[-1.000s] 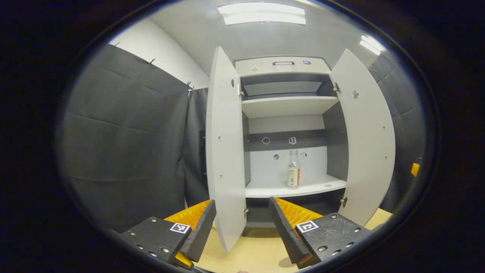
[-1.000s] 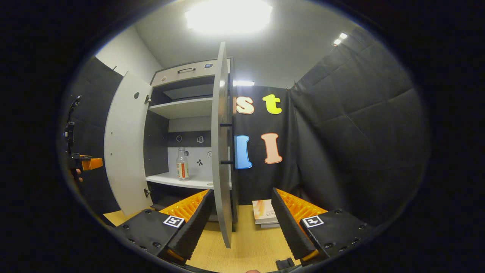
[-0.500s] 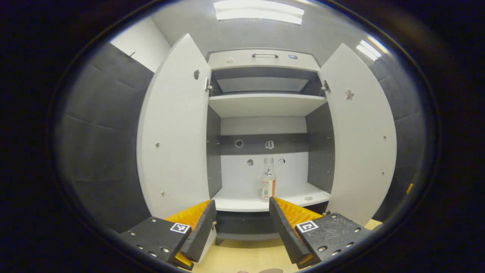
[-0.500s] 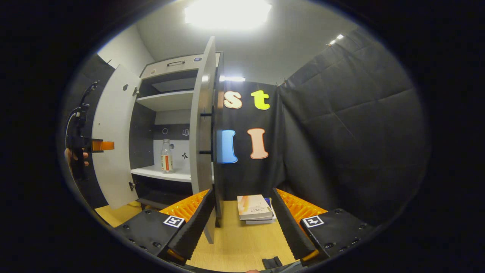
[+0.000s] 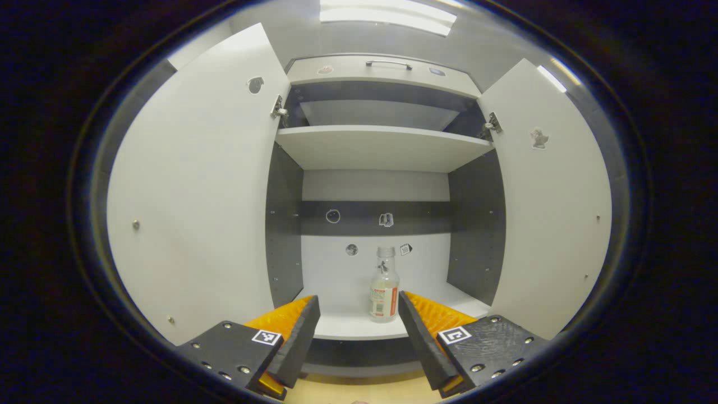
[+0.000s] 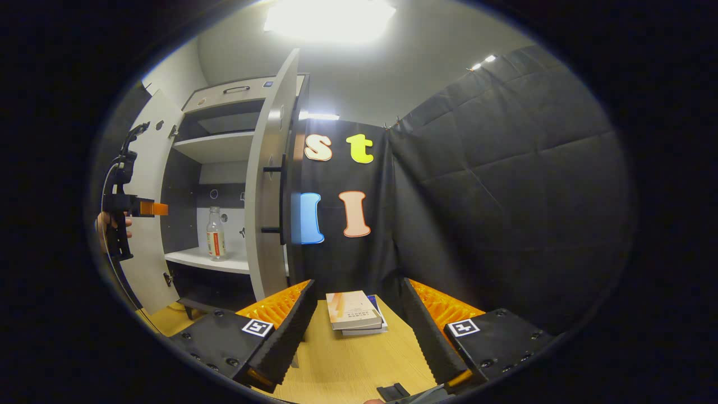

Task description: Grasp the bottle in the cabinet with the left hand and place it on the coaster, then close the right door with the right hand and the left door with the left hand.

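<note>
- Left gripper [image 5: 359,325]: fingers spread wide, empty, facing the open cabinet [image 5: 381,148].
- Bottle [image 5: 384,286]: upright on the lower shelf [image 5: 348,325], between both open doors, apart from the fingers.
- Right gripper [image 6: 356,325]: fingers wide, empty, above the table [image 6: 336,370] near stacked books [image 6: 354,311].

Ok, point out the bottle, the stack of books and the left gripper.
bottle [image 5: 384,294], left gripper view, on its label.
stack of books [image 6: 353,310], right gripper view, on the top book's cover.
left gripper [image 5: 359,331], left gripper view, midway between its open fingertips.
</note>
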The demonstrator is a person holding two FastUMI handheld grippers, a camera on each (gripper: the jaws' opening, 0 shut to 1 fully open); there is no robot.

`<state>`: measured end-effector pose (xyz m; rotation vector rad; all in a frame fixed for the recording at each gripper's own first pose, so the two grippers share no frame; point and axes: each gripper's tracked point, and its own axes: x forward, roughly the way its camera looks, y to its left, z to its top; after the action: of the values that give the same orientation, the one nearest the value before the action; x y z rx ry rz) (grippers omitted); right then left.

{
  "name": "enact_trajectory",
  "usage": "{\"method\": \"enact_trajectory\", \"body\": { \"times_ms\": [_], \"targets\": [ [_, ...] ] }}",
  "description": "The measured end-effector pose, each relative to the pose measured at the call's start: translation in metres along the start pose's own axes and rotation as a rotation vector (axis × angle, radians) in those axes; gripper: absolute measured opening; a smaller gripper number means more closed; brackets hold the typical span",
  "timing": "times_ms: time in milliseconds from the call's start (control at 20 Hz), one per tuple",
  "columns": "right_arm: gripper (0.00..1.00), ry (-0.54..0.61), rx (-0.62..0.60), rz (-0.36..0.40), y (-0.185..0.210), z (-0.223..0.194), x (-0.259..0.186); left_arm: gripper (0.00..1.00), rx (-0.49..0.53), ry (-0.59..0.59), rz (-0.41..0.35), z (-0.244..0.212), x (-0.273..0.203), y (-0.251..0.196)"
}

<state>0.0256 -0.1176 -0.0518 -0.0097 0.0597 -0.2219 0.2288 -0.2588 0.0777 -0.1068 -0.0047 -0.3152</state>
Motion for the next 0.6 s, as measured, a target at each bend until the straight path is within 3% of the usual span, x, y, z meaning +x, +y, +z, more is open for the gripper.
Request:
{"method": "enact_trajectory", "body": {
  "times_ms": [600],
  "targets": [
    [0.97, 0.03, -0.017, -0.159, -0.012, -0.01, 0.01, 0.86, 0.003, -0.006, -0.113, 0.0, 0.11, -0.025]
  ]
}}
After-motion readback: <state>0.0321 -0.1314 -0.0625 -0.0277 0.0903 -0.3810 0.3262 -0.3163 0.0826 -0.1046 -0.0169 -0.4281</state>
